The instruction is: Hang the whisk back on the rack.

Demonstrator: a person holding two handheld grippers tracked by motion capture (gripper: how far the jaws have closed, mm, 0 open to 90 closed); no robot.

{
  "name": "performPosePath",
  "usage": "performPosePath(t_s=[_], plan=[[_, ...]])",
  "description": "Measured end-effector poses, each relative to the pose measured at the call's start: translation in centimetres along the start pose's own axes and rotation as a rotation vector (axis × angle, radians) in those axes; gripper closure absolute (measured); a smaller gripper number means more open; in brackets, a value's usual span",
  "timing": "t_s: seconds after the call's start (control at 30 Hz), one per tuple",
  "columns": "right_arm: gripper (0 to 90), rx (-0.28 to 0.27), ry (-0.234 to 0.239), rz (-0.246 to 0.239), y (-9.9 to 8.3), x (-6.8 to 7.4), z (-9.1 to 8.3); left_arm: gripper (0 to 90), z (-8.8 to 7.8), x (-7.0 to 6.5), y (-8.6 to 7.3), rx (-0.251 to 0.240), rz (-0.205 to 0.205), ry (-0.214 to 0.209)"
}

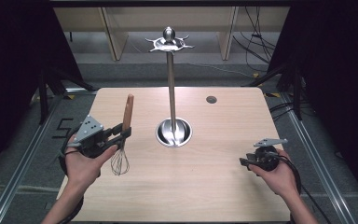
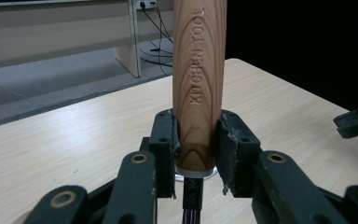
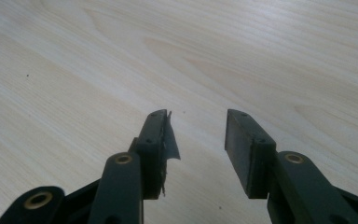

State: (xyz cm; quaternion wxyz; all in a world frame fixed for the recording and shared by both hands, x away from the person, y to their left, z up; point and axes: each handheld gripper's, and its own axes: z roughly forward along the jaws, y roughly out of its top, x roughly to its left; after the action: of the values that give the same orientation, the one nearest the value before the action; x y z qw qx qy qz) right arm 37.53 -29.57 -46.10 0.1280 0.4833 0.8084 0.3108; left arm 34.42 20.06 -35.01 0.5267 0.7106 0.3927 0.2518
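Note:
A whisk [image 1: 120, 161] with a wooden handle [image 1: 128, 112] stands upright at the left of the table, wire head down, handle up. My left gripper [image 1: 123, 132] is shut on the lower handle [image 2: 198, 93], which is stamped "KITCHEN TOOL", both pads pressed on the wood. A steel utensil stand [image 1: 171, 88] with a round base [image 1: 174, 131] and a hook crown [image 1: 168, 43] rises at the table's middle. My right gripper [image 1: 244, 162] is held low at the right, its jaws open over bare wood [image 3: 196, 135].
The light wooden table [image 1: 205, 186] has a small dark grommet hole [image 1: 211, 99] at its back right. Cables and furniture legs lie on the floor beyond the far edge. The right gripper's tip [image 2: 354, 122] shows far right in the left gripper view.

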Motion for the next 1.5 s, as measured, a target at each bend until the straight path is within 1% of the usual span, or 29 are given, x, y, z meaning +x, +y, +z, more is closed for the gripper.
performPosePath(t_s=[0.1,0.13,0.17,0.23,0.27,0.3,0.33,0.37,0.4,0.43,0.5,0.57,0.6,0.63,0.67,0.8,0.83,0.87,0.93,0.97,1.0,1.07,1.1,1.13,1.17,1.23,1.33,1.37,1.5], plan=[[60.0,-0.002,-0.001,0.002,0.0,0.0,0.0,68.2,0.1,0.0,0.3,-0.005,0.003,-0.002],[60.0,-0.002,-0.015,0.000,0.0,0.0,-0.1,68.2,0.1,0.0,0.6,-0.007,0.007,-0.005],[59.9,0.000,-0.031,-0.025,0.0,-0.1,-0.1,68.2,0.1,0.0,0.6,-0.007,0.007,-0.005],[59.8,-0.002,-0.030,-0.018,0.0,-0.1,-0.1,68.2,0.2,0.0,0.9,-0.012,0.008,-0.005],[59.8,0.002,-0.039,-0.019,0.0,-0.1,-0.1,68.2,0.3,0.1,1.2,-0.005,0.023,-0.007],[59.7,-0.004,-0.023,-0.010,0.0,0.0,-0.1,68.2,0.3,0.1,1.3,-0.006,0.021,-0.008],[59.7,-0.001,-0.022,0.000,0.0,0.0,-0.1,68.2,0.4,0.1,1.5,-0.008,0.021,-0.007],[59.7,-0.001,-0.021,-0.001,0.0,0.0,-0.1,68.2,0.5,0.2,1.6,-0.011,0.022,-0.006],[59.7,-0.008,-0.011,0.001,0.0,0.0,-0.1,68.2,0.6,0.1,1.7,-0.023,0.010,-0.007],[59.7,-0.006,-0.006,0.008,0.0,0.1,0.0,68.2,0.7,0.1,1.9,-0.026,0.012,-0.006],[59.7,-0.011,-0.010,0.000,0.0,0.1,0.0,68.2,0.8,0.1,2.2,-0.030,0.016,-0.004],[59.7,-0.028,-0.019,-0.016,0.0,-0.1,0.0,68.2,0.9,0.1,2.6,-0.038,0.018,-0.003],[59.7,-0.040,-0.015,0.018,0.0,0.1,0.1,68.2,0.9,0.1,2.7,-0.040,0.020,-0.002],[59.7,-0.067,-0.014,0.021,-0.1,0.1,0.3,68.2,1.0,0.1,2.9,-0.042,0.022,-0.002],[59.6,-0.053,-0.015,0.020,-0.1,0.1,0.2,68.2,1.0,0.1,3.0,-0.046,0.020,-0.002],[59.5,-0.065,-0.016,0.010,-0.1,0.0,0.2,68.2,1.3,0.1,3.4,-0.046,0.019,0.003],[59.5,-0.042,-0.020,0.009,0.0,0.1,0.0,68.2,1.4,0.1,3.4,-0.046,0.019,0.004],[59.4,-0.037,-0.022,-0.007,0.0,0.0,-0.1,68.2,1.5,0.1,3.5,-0.046,0.015,0.005],[59.5,-0.032,-0.022,0.000,0.0,0.0,-0.1,68.2,1.7,0.2,3.7,-0.048,0.014,0.007],[59.4,-0.047,-0.026,-0.032,0.0,-0.2,0.0,68.2,1.7,0.2,3.7,-0.046,0.015,0.007],[59.5,-0.052,-0.027,-0.034,0.0,-0.2,0.0,68.2,1.8,0.2,3.8,-0.049,0.016,0.008],[59.5,-0.033,-0.026,0.000,0.1,0.0,-0.2,68.2,1.9,0.2,3.9,-0.053,0.017,0.009],[59.5,-0.025,-0.031,-0.001,0.1,0.0,-0.3,68.2,2.0,0.2,4.0,-0.052,0.020,0.009],[59.5,-0.034,-0.023,0.005,0.1,0.0,-0.2,68.2,2.0,0.2,4.1,-0.054,0.020,0.008],[59.5,-0.034,-0.023,0.007,0.1,0.0,-0.2,68.2,2.1,0.2,4.2,-0.055,0.019,0.009],[59.4,-0.046,-0.033,-0.018,0.0,-0.2,-0.2,68.2,2.2,0.2,4.3,-0.054,0.019,0.009],[59.2,-0.046,-0.034,-0.015,0.0,-0.1,-0.3,68.2,2.4,0.1,4.6,-0.060,0.019,0.010],[59.2,-0.042,-0.030,0.001,0.1,0.0,-0.3,68.2,2.4,0.1,4.8,-0.061,0.022,0.010],[58.9,-0.043,-0.032,-0.001,0.1,0.0,-0.3,68.2,2.6,0.0,5.3,-0.079,0.021,0.009]])
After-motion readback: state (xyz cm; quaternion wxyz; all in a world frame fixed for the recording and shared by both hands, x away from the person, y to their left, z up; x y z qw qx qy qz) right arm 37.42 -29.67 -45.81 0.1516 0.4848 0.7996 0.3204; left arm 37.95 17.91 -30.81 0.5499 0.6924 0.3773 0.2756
